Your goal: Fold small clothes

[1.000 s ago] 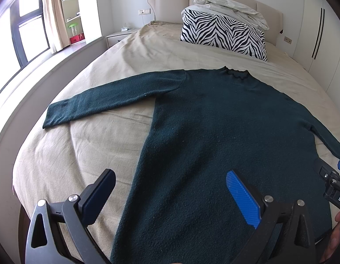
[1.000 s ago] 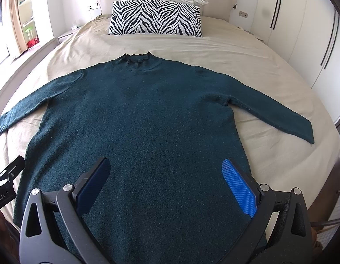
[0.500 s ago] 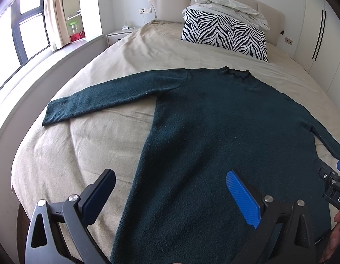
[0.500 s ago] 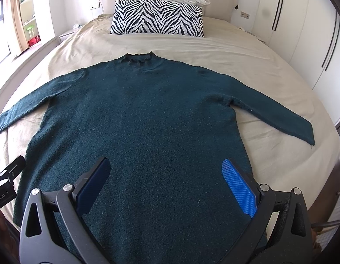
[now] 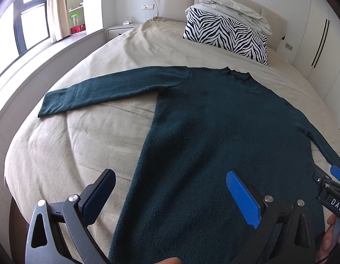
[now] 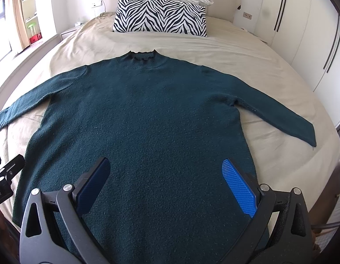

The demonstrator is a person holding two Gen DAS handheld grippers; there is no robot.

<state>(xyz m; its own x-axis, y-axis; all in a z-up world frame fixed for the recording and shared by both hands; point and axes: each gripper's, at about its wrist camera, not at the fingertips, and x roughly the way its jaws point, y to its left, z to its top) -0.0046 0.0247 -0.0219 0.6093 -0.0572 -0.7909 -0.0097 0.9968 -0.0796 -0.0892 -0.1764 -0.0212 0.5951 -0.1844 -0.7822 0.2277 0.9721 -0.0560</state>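
While one dark teal knitted sweater (image 6: pixel 152 118) lies flat on the beige bed (image 6: pixel 258 50), both sleeves spread, collar toward one zebra-striped pillow (image 6: pixel 160 17), two tools hang above its hem; the left hand-held gripper (image 5: pixel 170 193) is spread wide, holding nothing; the right hand-held gripper (image 6: pixel 165 182) likewise.

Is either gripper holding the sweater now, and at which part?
Nothing is held. The left gripper and right gripper are open above the sweater.
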